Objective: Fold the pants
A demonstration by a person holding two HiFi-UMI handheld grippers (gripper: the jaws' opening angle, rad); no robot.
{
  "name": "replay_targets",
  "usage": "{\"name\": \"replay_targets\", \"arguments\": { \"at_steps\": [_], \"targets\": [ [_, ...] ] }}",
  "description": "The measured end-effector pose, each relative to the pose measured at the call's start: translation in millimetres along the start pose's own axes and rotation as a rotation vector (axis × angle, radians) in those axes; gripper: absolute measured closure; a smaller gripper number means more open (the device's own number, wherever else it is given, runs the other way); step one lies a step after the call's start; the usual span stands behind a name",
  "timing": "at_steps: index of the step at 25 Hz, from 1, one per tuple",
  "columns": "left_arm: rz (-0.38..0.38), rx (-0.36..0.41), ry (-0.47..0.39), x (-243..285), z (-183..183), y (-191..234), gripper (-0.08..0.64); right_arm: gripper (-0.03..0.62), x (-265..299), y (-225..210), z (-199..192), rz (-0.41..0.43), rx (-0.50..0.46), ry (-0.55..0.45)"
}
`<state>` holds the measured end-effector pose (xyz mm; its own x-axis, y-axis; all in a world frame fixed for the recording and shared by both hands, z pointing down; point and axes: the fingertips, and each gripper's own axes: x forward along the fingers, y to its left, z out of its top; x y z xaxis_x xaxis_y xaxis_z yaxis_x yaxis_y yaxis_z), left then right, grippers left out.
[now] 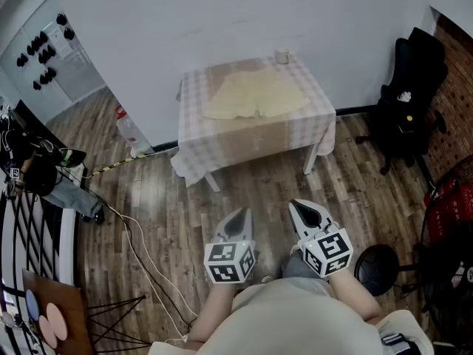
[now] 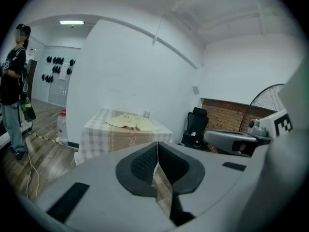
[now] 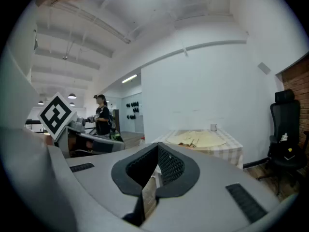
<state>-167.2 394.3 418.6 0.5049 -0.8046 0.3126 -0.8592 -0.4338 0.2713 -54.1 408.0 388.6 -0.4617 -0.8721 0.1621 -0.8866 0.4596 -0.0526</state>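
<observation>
Pants (image 1: 255,95) lie spread flat on the checked worktop (image 1: 316,128) against the far wall, pale cloth, with the wider span running left to right. A small notch shows at the middle of the near edge, but I cannot tell waist from leg ends at this range. A cup (image 1: 281,56) stands on the worktop's far right corner, clear of the cloth. Left tool (image 1: 238,220) has its jaws pressed together with nothing between them, and so does the right tool (image 1: 307,213). Both are held close in front of the body over bare floor (image 1: 170,220), well apart from the worktop and pointing roughly toward it. The pants lie straight ahead, centred about between the two tools and perhaps slightly toward the left one. Judgement: neither tool is clearly nearer. Folding has not started, and the next move needs an approach to the near edge first.
</observation>
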Motion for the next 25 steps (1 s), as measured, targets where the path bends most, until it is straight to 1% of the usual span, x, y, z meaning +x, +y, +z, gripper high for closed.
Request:
{"name": "replay_targets", "arguments": {
  "at_steps": [6,14,19,25],
  "targets": [
    [-0.012,-0.010,-0.006,-10,-3,5,0.554,0.592,-4,12,1,-0.009,0.001,-0.008],
    [-0.029,-0.024,-0.004,-13,-5,7,0.554,0.592,-4,19,0,-0.017,-0.021,0.009],
    [-0.019,-0.036,0.010,-9,-10,14,0.554,0.592,1,21,-2,0.011,0.011,0.004],
    [-0.008,-0.047,0.018,3,-9,21,0.554,0.592,15,11,-4,0.010,0.008,0.011]
  ]
}}
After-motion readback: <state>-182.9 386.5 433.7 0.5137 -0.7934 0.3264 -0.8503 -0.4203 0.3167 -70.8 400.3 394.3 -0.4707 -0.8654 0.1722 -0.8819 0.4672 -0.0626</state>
